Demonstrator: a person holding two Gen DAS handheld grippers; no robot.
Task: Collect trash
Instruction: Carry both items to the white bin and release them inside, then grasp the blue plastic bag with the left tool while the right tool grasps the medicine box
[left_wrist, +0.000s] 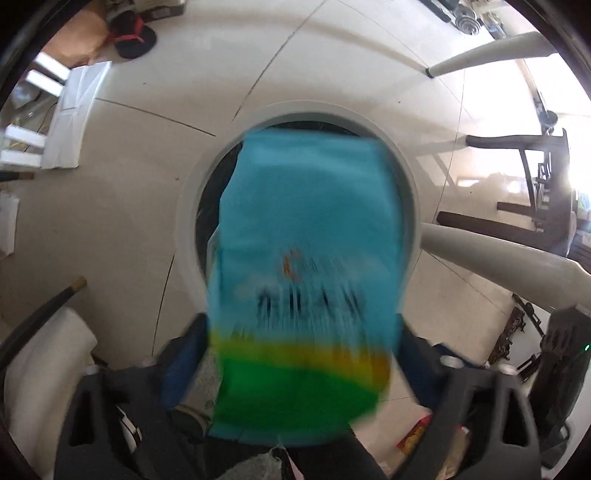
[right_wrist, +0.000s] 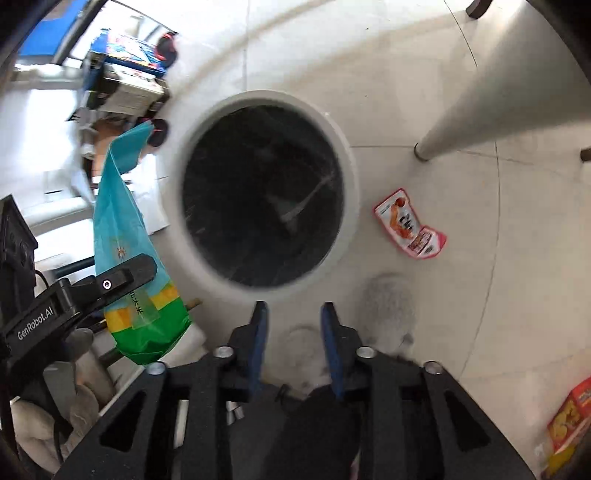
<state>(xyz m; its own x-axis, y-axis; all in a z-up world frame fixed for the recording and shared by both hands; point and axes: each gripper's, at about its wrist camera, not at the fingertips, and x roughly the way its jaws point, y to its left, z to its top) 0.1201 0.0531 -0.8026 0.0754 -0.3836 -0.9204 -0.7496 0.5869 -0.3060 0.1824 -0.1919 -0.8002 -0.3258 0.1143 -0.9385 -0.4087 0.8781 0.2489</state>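
Drop step, I think: the blue-and-green snack bag (left_wrist: 303, 240) is lined up with the trash bin (left_wrist: 188, 206) and looks about to go in.

- Left gripper (left_wrist: 301, 332): jaws stand wide, one either side of the bag's green end. The bag is smeared while the fingers and bin rim are fairly sharp, so I read it as loose, not pinched. Treat that as a call, not a fact.
- Right gripper (right_wrist: 293, 332): jaws partly apart, nothing between them, pointing down at the floor just in front of the bin.
- Bag position: in the left wrist view it covers most of the bin's black-lined mouth. In the right wrist view it sits left of the rim and clear of it. So it's in the air near the opening; can't confirm it's fully over it.
- Bag orientation: long axis runs along the left gripper's fingers. The plain blue end leads, down toward the bin, and the green and yellow end trails at the fingers. It's seen broadside by the left camera and nearly edge-on by the right.

Next: keep the left jaws clear so the bag falls lengthwise into the mouth. After that, the red wrapper (right_wrist: 408, 225) lies flat on the tile right of the bin. It's thin, so it probably needs a steep approach and a pinch on an edge. An orange box (right_wrist: 569, 417) also waits at far right.
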